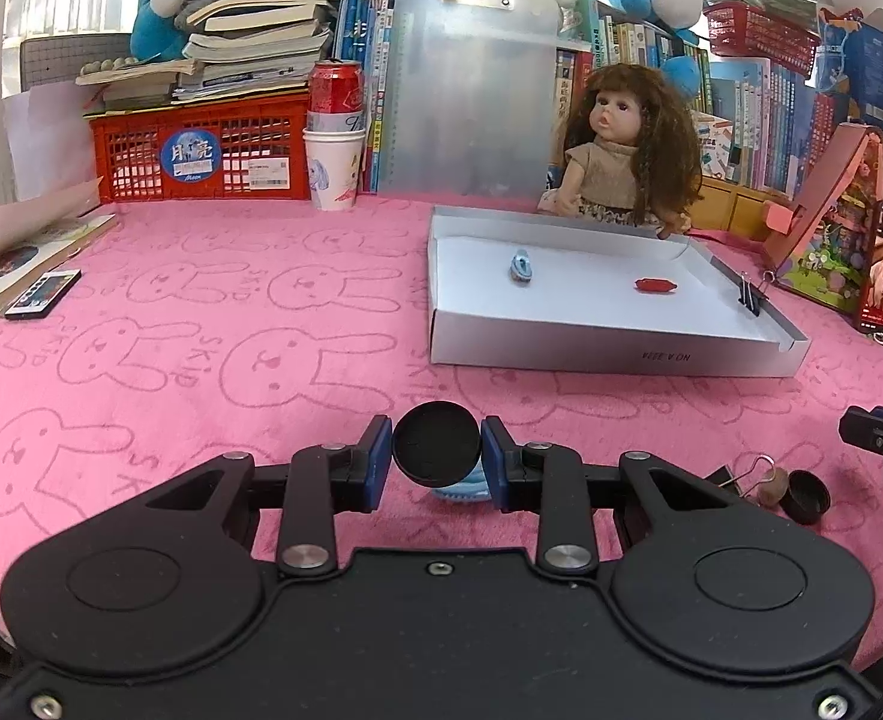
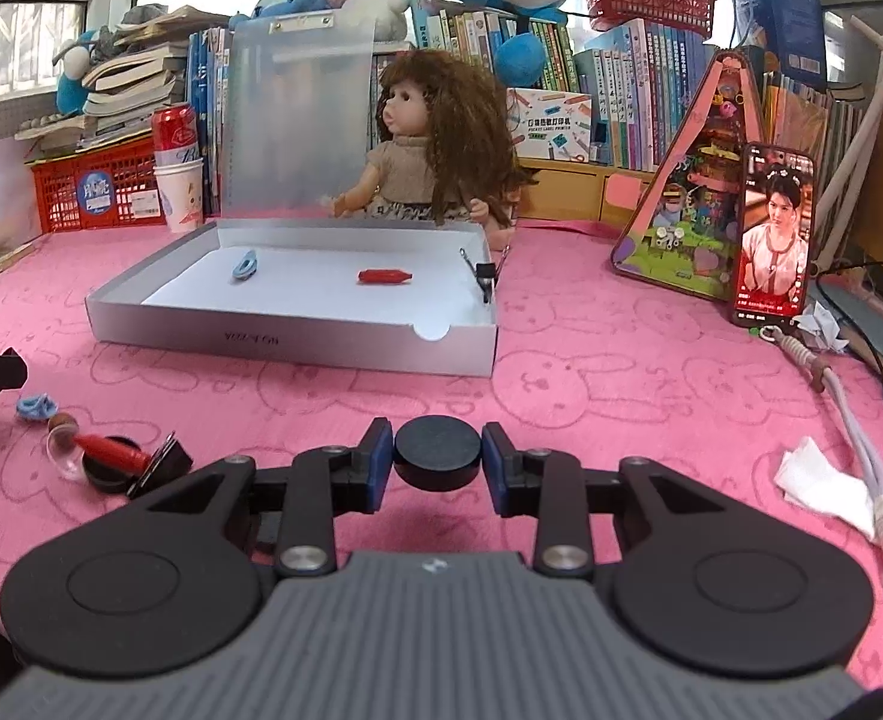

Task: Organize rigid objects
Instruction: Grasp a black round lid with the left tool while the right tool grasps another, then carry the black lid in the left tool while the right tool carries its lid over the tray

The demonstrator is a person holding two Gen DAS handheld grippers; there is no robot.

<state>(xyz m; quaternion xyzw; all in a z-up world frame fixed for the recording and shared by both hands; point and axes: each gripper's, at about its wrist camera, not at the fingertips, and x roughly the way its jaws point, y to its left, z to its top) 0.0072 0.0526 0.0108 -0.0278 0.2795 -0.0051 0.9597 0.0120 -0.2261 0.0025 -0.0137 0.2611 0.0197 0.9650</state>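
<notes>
Clamped between blue pads at each wrist camera: one black disc per tool. Left gripper (image 1: 437, 456) pinching a black round cap (image 1: 437, 443), tilted up on edge with its flat face toward the lens; right gripper (image 2: 437, 456) pinching a thicker black puck-like lid (image 2: 438, 459), lying nearly flat. Both pairs of jaws narrow and pressed on the disc rims; no gap visible at either side.

Destination judged to be the silver shallow box (image 1: 615, 349), seen also from the right (image 2: 285, 337). Ahead and to the right of the left tool; ahead and slightly to the left of the right tool. Long side of box running roughly across both views, near wall facing the tools. Right gripper judged the nearer of the two.

Already inside: light blue clip (image 1: 520, 266), red capsule-shaped piece (image 1: 655, 285), black binder clip (image 1: 749, 300) on the right wall.

Left on pink rabbit-print cloth (image 1: 201, 348): small heap between the tools, including red cone piece (image 2: 111, 450) and blue clip (image 2: 36, 408).

Coming move judged a forward carry over the near wall, then release.
</notes>
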